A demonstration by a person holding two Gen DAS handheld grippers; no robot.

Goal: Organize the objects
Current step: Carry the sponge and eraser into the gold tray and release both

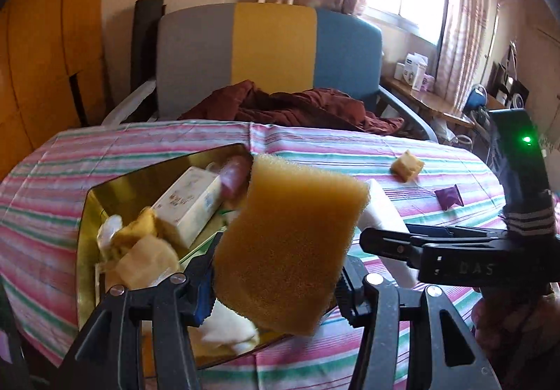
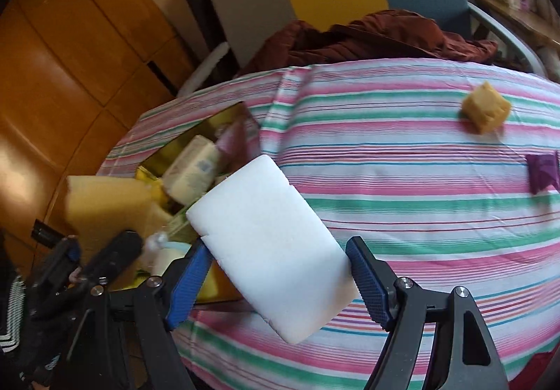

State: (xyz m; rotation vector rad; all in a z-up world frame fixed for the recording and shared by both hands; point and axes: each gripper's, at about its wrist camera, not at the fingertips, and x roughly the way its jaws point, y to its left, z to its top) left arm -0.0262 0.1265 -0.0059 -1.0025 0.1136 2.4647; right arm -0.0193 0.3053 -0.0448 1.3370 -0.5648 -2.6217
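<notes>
Jaws of the left gripper [image 1: 276, 288] are clamped on a yellow sponge [image 1: 287, 243], which stands tilted over the near right part of the gold tray [image 1: 84, 215]. That tray on the striped tablecloth [image 1: 140, 145] already holds a pale carton [image 1: 190, 206], crumpled yellow pieces [image 1: 140, 246] and some white scraps, so I judge the sorting well along. A small yellow block [image 1: 407, 165] and a purple packet [image 1: 449, 197] lie out on the cloth, well apart from the tray. The right gripper's body crosses just beside the sponge, so room between the two tools is tight.

From the right wrist, the right gripper [image 2: 276, 283] has its jaws pressed against the sides of a white foam slab [image 2: 269, 243], held above the cloth just beside the tray's right edge. The small block and the packet sit far to the right with bare cloth all around them. Both carried pieces look bound for the tray, whose free space seems scarce; the table's near edge lies close below.
</notes>
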